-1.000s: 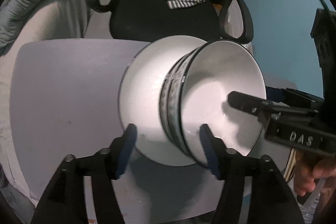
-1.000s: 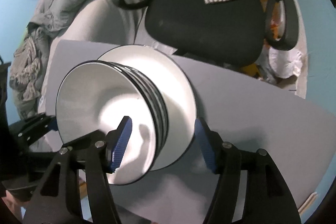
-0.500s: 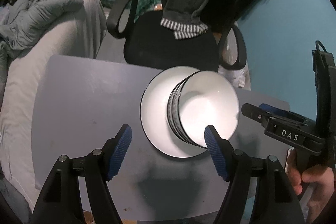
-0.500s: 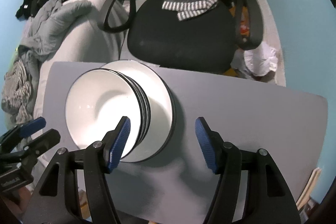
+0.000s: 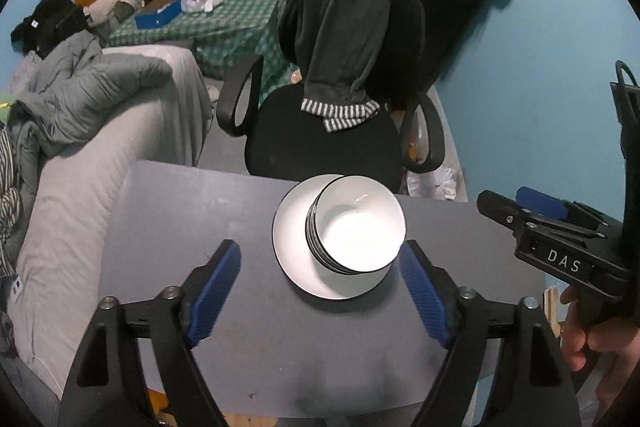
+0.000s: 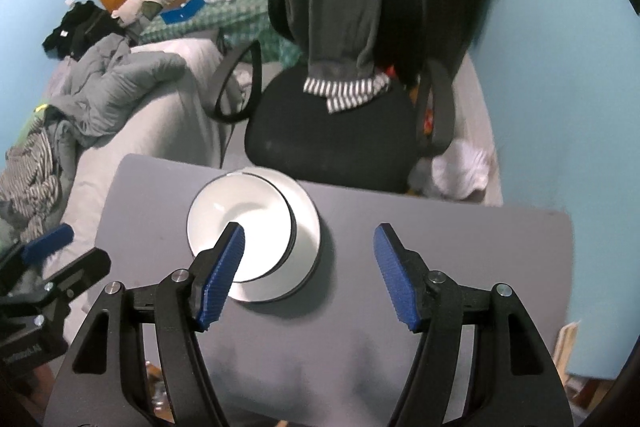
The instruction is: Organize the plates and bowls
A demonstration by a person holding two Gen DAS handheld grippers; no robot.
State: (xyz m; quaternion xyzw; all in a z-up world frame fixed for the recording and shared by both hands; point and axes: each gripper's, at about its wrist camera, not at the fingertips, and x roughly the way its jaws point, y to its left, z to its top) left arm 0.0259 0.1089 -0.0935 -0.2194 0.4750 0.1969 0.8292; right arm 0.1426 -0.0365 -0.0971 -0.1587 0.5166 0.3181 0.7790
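Observation:
A stack of white bowls with dark rims (image 5: 356,231) stands on a white plate (image 5: 290,239) on the grey table (image 5: 180,219). The bowl stack (image 6: 236,219) and the plate (image 6: 306,227) also show in the right wrist view. My left gripper (image 5: 320,287) is open and empty, held above the table in front of the stack. My right gripper (image 6: 310,271) is open and empty, above the table to the right of the stack. The right gripper (image 5: 532,211) shows at the right edge of the left wrist view.
A black office chair (image 5: 324,143) with dark clothes draped over it stands just behind the table. A grey sofa with a jacket (image 5: 92,107) lies to the left. A blue wall (image 6: 560,67) is on the right. A cluttered green-checked table (image 5: 208,23) stands further back.
Both grippers have pulled back and up from the stacked bowls and plate, which now look smaller and sit free on the table. Both stay open.

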